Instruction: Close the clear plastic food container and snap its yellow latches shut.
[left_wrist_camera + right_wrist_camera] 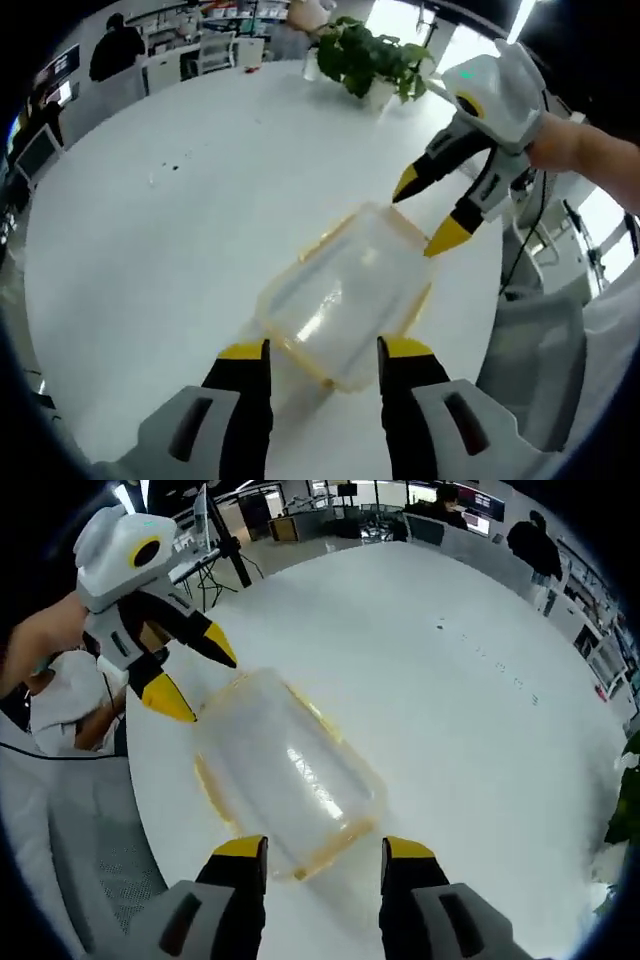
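Container [345, 300] lying on the white table [150, 260], lid apparently seated on the base, yellow trim visible along its edges. Left gripper [320, 350] at one end of the container, jaws spread apart and grasping nothing; right gripper [430, 215] at the opposite end, jaws likewise parted and empty, tips just beside the container's corner. A plant [370, 55] stands well beyond the container. Judged progress: closing seems done; whether any latch is snapped cannot be told, so latching likely remains.
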Tool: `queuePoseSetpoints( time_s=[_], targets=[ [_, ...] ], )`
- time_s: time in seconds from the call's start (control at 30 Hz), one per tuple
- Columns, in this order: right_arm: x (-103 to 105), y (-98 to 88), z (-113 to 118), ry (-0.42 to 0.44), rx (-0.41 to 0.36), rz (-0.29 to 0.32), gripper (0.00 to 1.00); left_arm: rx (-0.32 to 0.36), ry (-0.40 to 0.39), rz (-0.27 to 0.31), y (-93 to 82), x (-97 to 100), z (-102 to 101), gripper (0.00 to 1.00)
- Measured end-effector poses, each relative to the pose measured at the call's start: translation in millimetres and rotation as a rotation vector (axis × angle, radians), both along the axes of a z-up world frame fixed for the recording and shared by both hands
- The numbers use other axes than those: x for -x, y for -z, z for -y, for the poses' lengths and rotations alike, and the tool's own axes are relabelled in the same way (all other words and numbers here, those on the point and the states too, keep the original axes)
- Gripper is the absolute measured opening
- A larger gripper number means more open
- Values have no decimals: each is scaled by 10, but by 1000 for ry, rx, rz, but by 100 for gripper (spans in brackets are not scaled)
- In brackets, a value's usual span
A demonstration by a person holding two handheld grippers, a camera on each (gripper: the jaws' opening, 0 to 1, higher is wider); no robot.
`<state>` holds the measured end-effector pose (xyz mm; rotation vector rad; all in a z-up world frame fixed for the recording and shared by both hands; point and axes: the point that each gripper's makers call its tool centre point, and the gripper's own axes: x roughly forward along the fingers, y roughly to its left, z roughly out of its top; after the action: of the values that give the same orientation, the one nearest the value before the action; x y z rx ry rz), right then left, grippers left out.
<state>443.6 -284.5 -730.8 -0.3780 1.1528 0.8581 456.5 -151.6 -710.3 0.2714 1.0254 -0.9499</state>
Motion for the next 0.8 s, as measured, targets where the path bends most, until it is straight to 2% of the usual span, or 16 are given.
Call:
queuePoseSetpoints(
  time_s=[0.17, 0.23, 0.47, 0.6, 0.8],
  targets=[
    [-6, -17, 4, -83, 37, 23, 42, -18, 49, 14, -5, 2, 19, 43],
    [-9, -29, -23, -93, 27, 25, 40, -50, 100, 33, 5, -3, 5, 45],
    [30, -56, -102, -173, 32, 26, 41, -42, 158, 57, -66, -23, 79, 46],
    [41, -38, -87, -253, 78, 34, 41, -60, 228, 77, -65, 5, 112, 46],
    [52, -58, -120, -328, 85, 46, 39, -85, 325, 110, -56, 42, 137, 46]
  ],
)
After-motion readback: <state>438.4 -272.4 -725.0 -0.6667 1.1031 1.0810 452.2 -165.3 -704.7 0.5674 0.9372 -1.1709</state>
